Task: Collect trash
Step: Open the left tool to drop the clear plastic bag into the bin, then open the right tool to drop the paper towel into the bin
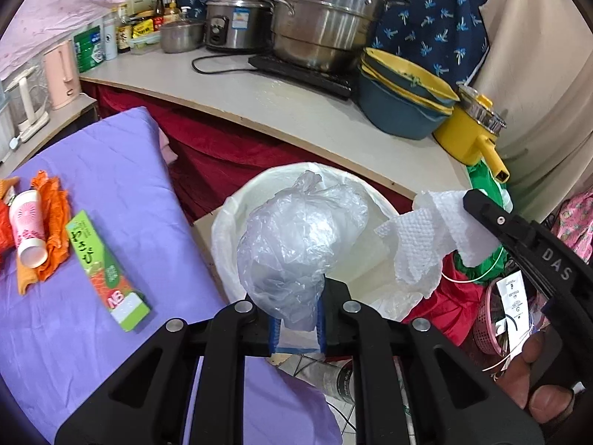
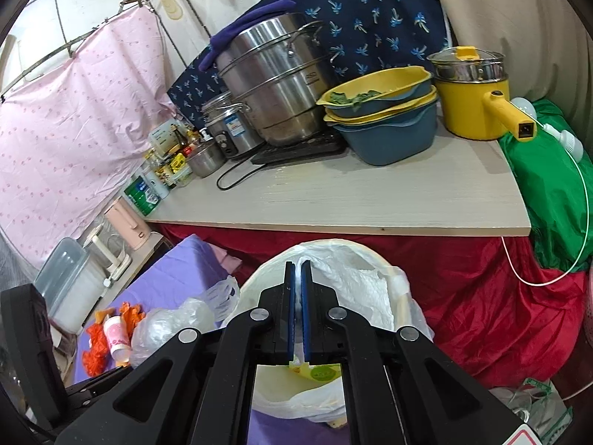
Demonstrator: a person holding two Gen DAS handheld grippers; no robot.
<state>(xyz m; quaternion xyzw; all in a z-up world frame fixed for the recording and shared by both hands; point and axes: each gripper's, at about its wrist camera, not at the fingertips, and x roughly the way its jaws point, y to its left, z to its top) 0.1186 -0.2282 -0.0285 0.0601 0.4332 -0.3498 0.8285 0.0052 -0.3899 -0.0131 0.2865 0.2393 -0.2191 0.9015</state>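
Spanning the far side, a pale worktop (image 2: 370, 193) runs on a slant with its front edge overhanging a red drape (image 2: 463, 289); its near strip is bare, its back crowded; a purple-covered surface (image 1: 111, 204) lies below left, its right-hand edge close beside the bin; most of the purple cloth between the litter and its edge is bare.

- Steel stockpot (image 2: 274, 85), tiered, at the back of the worktop on a black hob; a rice cooker (image 1: 233, 22) just left of it.
- Stacked blue-and-yellow basins (image 2: 385, 115), right of the stockpot; a yellow handled pot (image 2: 478, 104) at the worktop's right end, handle jutting past the edge.
- Bin (image 1: 237, 207) with a white liner, standing below the worktop's edge, between purple cloth and red drape; mouth open.
- Left gripper (image 1: 296, 319); jaws narrow, pinching a crumpled clear plastic bag (image 1: 296, 244) held over the bin's mouth, covering much of it.
- Right gripper (image 2: 297, 311); jaws clamped almost together on a white paper towel (image 1: 426, 237), which hangs at the bin's right rim; a person's fingers (image 1: 533, 378) on its handle.
- Green carton (image 1: 107, 270), flat on the purple cloth, apart from the bin.
- Pink paper cup (image 1: 27, 230), on its side atop orange wrappers (image 1: 55, 222), at the cloth's left.
- Bottles and jars (image 1: 144, 26), clustered at the worktop's far left end.
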